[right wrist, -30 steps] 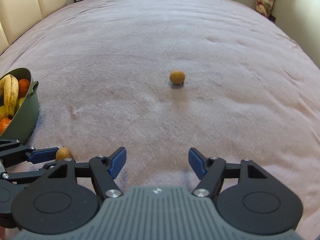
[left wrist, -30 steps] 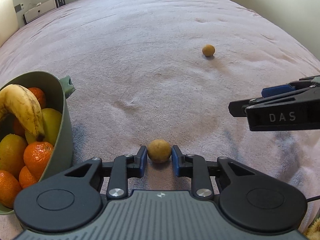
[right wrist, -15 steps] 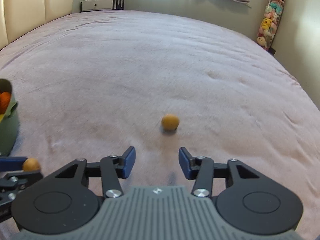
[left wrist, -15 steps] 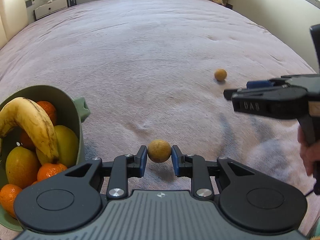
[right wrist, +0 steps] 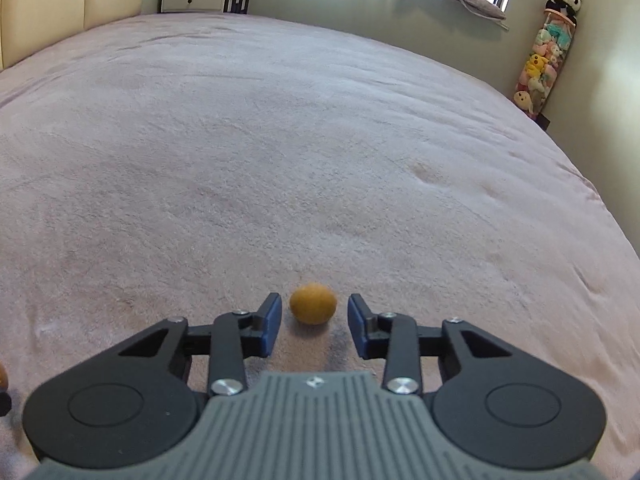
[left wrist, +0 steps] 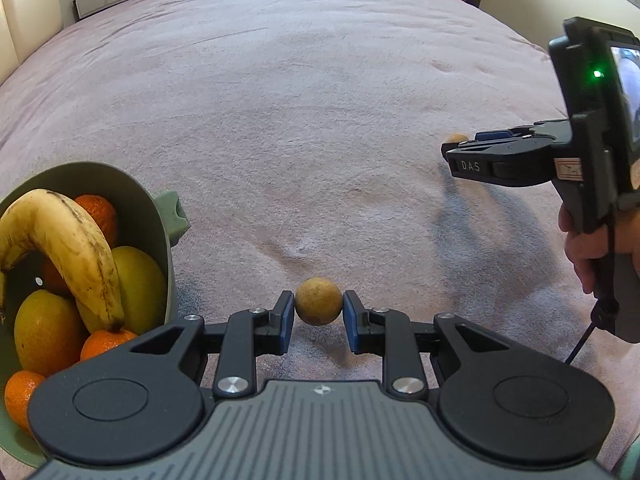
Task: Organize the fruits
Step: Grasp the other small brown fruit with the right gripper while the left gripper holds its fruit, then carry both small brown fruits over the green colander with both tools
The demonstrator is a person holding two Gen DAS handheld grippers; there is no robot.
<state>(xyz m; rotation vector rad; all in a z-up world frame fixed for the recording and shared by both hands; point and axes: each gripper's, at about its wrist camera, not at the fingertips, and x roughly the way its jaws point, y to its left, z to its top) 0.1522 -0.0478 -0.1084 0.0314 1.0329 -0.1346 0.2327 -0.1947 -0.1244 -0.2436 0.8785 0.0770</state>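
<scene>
Since the earlier frame the right hand-held gripper [right wrist: 313,322] has been closing in on the second small brown fruit [right wrist: 313,303], which is lying on the pink bed cover [right wrist: 320,140] well away from the green bowl [left wrist: 160,236]. Its jaws are narrowing around that fruit, pads not yet touching. The left hand-held gripper [left wrist: 319,322] is clamping the first small brown fruit [left wrist: 319,301] just beside the bowl. Next, it seems, the right needs to finish pinching, the left to carry over the bowl's rim. "DAS" is reading on the right gripper's side.
</scene>
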